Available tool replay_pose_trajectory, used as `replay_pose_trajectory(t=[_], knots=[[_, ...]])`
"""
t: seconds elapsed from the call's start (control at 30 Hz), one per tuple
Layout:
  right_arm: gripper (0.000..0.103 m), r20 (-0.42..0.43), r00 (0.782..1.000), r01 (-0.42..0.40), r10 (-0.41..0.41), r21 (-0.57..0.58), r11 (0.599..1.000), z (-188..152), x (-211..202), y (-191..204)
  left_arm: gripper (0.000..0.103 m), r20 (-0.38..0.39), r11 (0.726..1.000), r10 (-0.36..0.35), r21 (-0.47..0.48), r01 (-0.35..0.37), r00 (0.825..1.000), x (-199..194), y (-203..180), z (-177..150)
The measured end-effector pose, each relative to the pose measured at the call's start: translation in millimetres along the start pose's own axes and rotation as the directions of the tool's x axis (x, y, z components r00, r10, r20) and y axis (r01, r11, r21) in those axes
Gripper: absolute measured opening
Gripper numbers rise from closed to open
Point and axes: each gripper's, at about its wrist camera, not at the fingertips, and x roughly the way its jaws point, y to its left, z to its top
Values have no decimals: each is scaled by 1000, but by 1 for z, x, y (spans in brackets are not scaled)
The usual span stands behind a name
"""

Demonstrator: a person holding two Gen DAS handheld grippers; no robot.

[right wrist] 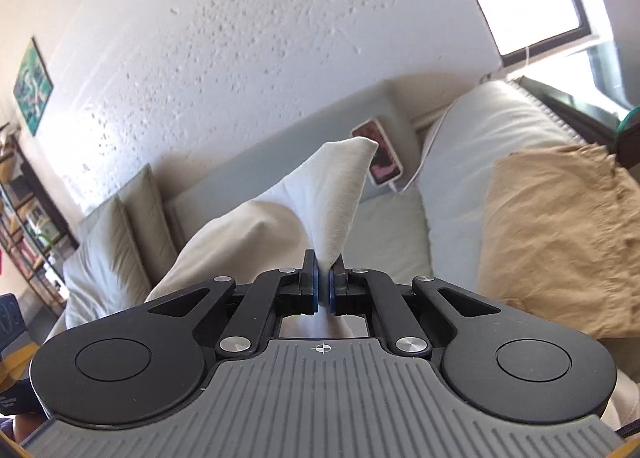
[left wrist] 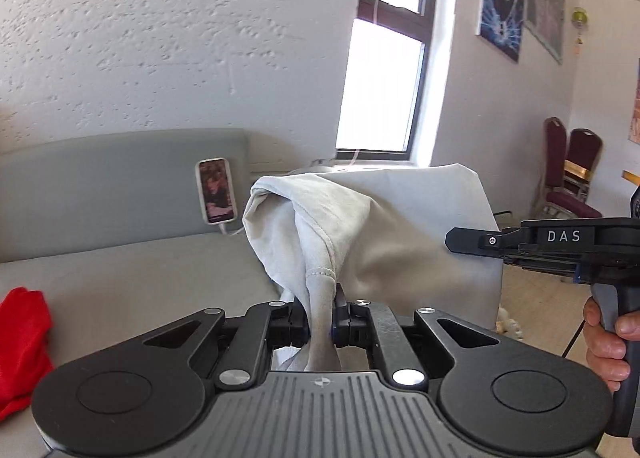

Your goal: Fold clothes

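"DAS"-marked right gripper [left wrist: 460, 238] beside white garment [left wrist: 360, 225]

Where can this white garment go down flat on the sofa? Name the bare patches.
Bare seat lies between the red cloth and the white garment, below the phone leaning on the backrest. The end by the window is crowded: a tan garment on a pale cushion.

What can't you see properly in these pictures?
- White garment: left wrist view, bunched up in the left tongs; its type and lower part are hidden behind the tongs' body.
- Phone screen: too small to make out.
- Red cloth: cut off by the left edge.
- Right tongs: right wrist view, the garment below the corner they pinch is hidden.
- Tan cloth: blurred.
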Motion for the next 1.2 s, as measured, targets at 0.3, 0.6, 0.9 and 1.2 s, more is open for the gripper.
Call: replay_pose_trajectory(t=[0.3,0.6,0.9,1.2], knots=[[5,114,980,158,-162,44,986,16,-46,-66,7,-2,994,-109,3,109,994,82,-42,5],[5,176,956,227,-235,67,972,63,-25,-127,7,-9,986,-163,30,163,987,146,-61,35],[8,100,957,267,-271,53,962,116,38,-180,28,-169,995,-102,-28,98,980,244,-47,43],[57,-78,875,483,-478,53,874,84,62,-232,61,-231,983,-24,-180,-18,973,213,-2,15]])
